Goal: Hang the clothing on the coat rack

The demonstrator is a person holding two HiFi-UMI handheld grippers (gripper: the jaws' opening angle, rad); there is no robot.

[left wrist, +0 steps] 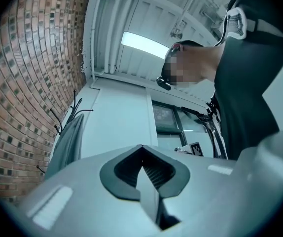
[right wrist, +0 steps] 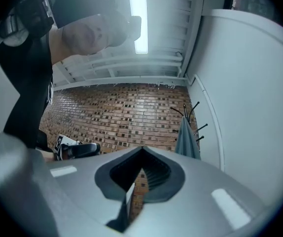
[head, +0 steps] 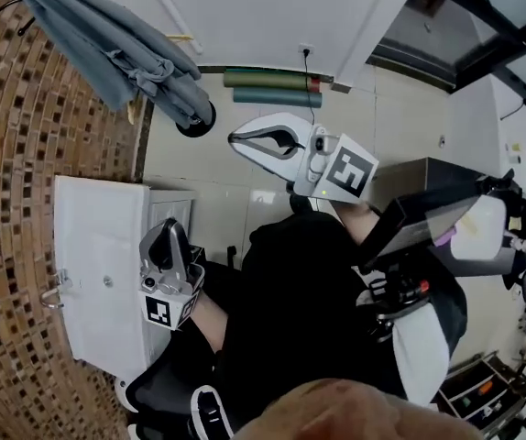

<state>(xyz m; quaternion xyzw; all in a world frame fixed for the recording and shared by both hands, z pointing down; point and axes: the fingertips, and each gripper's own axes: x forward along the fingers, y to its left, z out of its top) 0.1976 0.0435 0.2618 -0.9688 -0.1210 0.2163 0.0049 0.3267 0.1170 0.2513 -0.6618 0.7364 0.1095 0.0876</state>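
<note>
Brick wall corner: grey garment already draped on the coat rack, left gripper and right gripper fingers closed on nothing, well apart from it, so I judge hanging done; next I'd only confirm it's hooked securely.

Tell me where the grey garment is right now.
The grey garment hangs on the coat rack at the upper left of the head view, right beside the brick wall.

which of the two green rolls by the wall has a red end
The darker roll, the upper one in the head view; its right end is red. The lighter teal roll beside it shows no red.
</note>
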